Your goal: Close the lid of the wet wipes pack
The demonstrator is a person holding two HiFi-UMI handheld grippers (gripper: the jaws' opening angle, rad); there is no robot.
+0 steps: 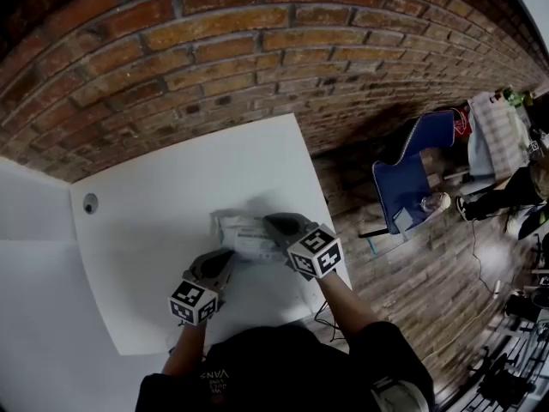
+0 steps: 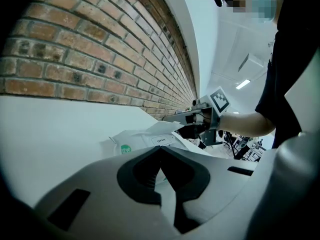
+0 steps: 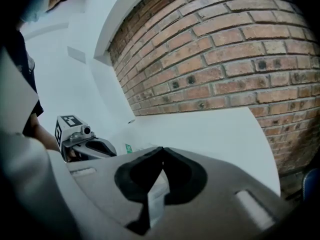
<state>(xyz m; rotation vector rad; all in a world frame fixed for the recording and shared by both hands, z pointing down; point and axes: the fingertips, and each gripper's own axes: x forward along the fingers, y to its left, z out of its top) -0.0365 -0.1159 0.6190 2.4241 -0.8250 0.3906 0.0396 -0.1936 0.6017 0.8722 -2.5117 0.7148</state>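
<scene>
1. The right tool (image 3: 162, 150) is clamped shut: in the right gripper view its jaws meet at the tips, with a thin white strip caught between them.
2. In the left gripper view that tool reaches over the wet wipes pack (image 1: 241, 231), and the lid (image 2: 161, 140), a white flap printed "OPEN", rises at a slant toward its jaws, not flat on the pack.
3. The left tool (image 2: 160, 148) is narrow, its jaw tips together. Something pale shows in the gap behind the tips, and whether it is pinched there cannot be told.
4. In the head view the left tool's tips sit at the near left edge of the pack, and the right tool lies across its right end.
5. Each tool carries a marker cube at its rear, the left cube (image 1: 193, 303) nearer the person and the right cube (image 1: 316, 251) just beside the pack.
6. The pack is white and crumpled, with a small green mark on its left end. It lies on the white table (image 1: 171, 178), toward the table's near right corner.
7. A small round hole (image 1: 90, 202) sits in the table at the far left, well apart from the pack.
8. A brick wall (image 1: 257, 50) runs along the far side of the table.
9. A blue chair (image 1: 412, 174) stands on the wooden floor (image 1: 412, 273) to the right.
</scene>
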